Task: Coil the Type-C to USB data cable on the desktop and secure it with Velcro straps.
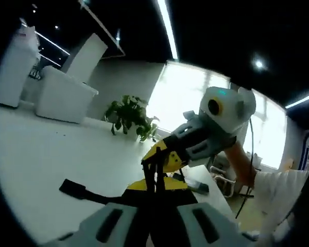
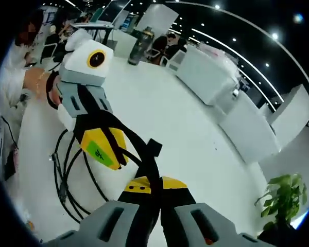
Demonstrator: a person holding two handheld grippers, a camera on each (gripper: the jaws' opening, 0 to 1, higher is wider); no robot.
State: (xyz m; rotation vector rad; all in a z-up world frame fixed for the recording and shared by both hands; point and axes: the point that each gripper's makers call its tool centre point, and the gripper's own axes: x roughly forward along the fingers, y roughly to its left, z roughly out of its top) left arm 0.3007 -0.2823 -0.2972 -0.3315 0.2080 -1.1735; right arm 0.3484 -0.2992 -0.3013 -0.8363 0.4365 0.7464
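Both grippers are pinching the black data cable (image 2: 144, 154) with closed fingers: the right gripper (image 2: 153, 186) and left gripper (image 2: 109, 149) meeting closely above the white table (image 2: 185, 134), coiled loops (image 2: 67, 175) hanging beneath.

**Both grippers pinch the black cable above the white desk**

The right gripper (image 2: 153, 186) has its yellow-tipped jaws closed on the black cable (image 2: 139, 146). Just ahead and to its left, the left gripper (image 2: 104, 149) clamps the same cable. Coiled loops (image 2: 67, 180) hang leftward over the desktop (image 2: 185, 128). A potted plant (image 2: 283, 200) stands far right.
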